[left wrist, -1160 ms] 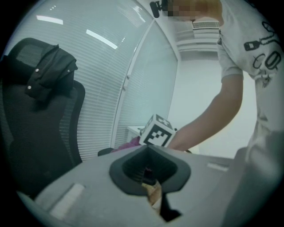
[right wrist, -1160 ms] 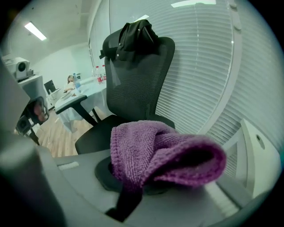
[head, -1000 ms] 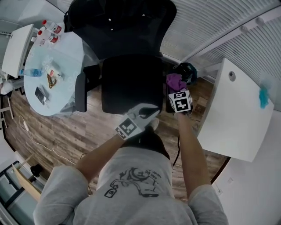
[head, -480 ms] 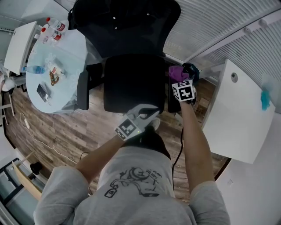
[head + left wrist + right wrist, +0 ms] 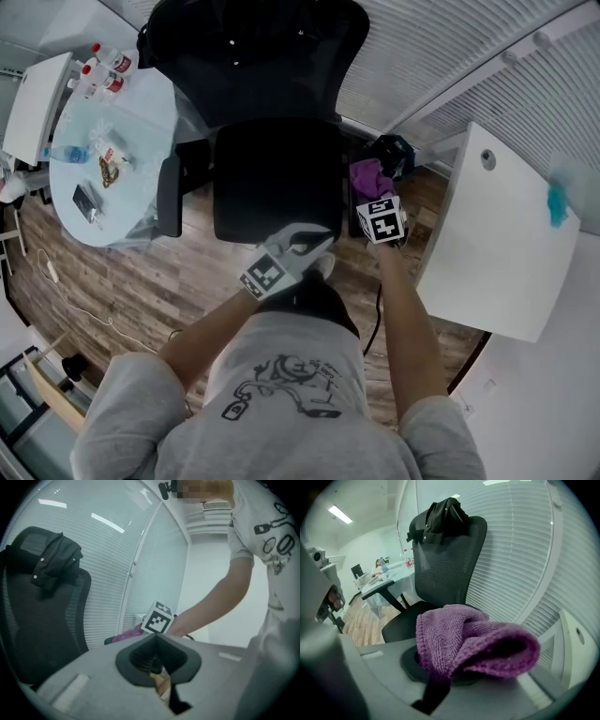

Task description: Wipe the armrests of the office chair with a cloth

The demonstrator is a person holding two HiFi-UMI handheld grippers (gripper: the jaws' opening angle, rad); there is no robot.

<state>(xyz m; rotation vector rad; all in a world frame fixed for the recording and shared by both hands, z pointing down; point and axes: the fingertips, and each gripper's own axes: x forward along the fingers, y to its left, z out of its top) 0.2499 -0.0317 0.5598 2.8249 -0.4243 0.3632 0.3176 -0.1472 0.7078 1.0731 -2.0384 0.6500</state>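
The black office chair (image 5: 277,178) stands before me, its mesh back (image 5: 447,569) draped with a dark jacket (image 5: 443,515). My right gripper (image 5: 375,195) is shut on a folded purple cloth (image 5: 368,174) that lies on the chair's right armrest (image 5: 360,223), mostly hidden beneath it. In the right gripper view the cloth (image 5: 473,641) bulges out over the jaws. The left armrest (image 5: 170,195) is bare. My left gripper (image 5: 314,242) hovers at the seat's front edge, shut, with nothing in it (image 5: 157,641).
A round glass table (image 5: 150,122) with bottles (image 5: 105,67) and small items stands left of the chair. A white desk (image 5: 497,244) is close on the right. Window blinds (image 5: 450,56) run behind. A cable (image 5: 70,291) lies on the wooden floor.
My right gripper slid the cloth forward along the right armrest, then drew it back toward me. The left gripper has stayed by the seat's front edge.
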